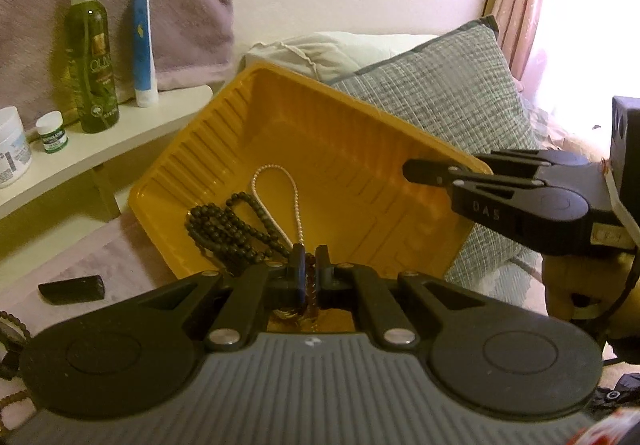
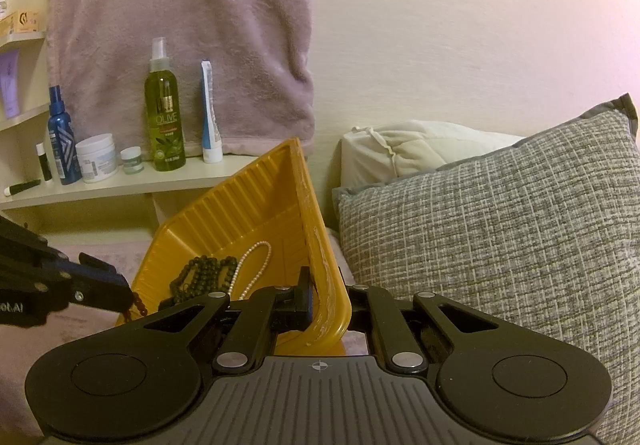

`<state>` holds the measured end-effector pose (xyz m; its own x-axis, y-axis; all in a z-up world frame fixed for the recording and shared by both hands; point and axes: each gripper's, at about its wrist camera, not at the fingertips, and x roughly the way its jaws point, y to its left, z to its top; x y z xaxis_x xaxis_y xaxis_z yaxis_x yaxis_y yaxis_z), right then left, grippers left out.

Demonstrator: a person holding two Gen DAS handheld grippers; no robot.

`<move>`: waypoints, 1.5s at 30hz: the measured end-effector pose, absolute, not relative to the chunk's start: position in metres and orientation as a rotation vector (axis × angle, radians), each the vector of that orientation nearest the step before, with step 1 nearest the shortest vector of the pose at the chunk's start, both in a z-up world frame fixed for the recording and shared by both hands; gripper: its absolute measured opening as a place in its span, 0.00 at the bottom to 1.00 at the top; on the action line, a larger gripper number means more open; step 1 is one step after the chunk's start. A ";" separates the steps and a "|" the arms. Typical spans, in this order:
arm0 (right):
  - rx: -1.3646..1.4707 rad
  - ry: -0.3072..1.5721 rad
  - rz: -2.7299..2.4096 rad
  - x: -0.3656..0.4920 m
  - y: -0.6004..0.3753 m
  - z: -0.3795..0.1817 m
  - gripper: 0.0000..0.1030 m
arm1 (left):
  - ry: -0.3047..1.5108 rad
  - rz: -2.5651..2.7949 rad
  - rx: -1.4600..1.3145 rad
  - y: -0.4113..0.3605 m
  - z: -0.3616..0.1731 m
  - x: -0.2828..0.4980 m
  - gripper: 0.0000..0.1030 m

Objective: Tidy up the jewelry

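A yellow plastic tray (image 1: 352,149) is held tilted above the bed. My right gripper (image 2: 320,295) is shut on the tray's rim (image 2: 326,285); it shows from the side in the left wrist view (image 1: 430,171). In the tray lie a dark bead necklace (image 1: 224,223) and a white pearl strand (image 1: 276,197), both also in the right wrist view, the beads (image 2: 202,275) and the pearls (image 2: 250,263). My left gripper (image 1: 311,257) is shut on a reddish-brown bead bracelet (image 1: 310,285) at the tray's near edge, with a gold ring-like piece (image 1: 286,313) hanging below.
A grey woven pillow (image 2: 500,229) and a white pillow (image 2: 408,149) lie right of the tray. A shelf (image 2: 132,181) holds an olive spray bottle (image 2: 164,113), tube, jars and a blue bottle. A pink blanket hangs behind. A black block (image 1: 74,288) and more beads (image 1: 16,325) lie on the bed.
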<state>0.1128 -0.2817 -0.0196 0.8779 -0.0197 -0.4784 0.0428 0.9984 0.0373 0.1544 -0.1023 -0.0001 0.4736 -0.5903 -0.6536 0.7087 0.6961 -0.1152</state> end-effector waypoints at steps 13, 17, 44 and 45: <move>0.048 0.498 -0.033 0.112 -0.280 -0.019 0.07 | 0.699 -0.694 0.149 -0.067 0.007 0.161 0.12; 0.049 0.498 -0.033 0.112 -0.281 -0.019 0.07 | 0.674 -0.583 0.153 -0.035 0.014 0.161 0.15; 0.035 0.501 -0.036 0.113 -0.281 -0.022 0.07 | 0.687 -0.236 0.249 0.061 -0.053 0.149 0.18; 0.036 0.502 -0.036 0.113 -0.281 -0.022 0.07 | 0.682 -0.245 0.255 0.057 -0.056 0.152 0.18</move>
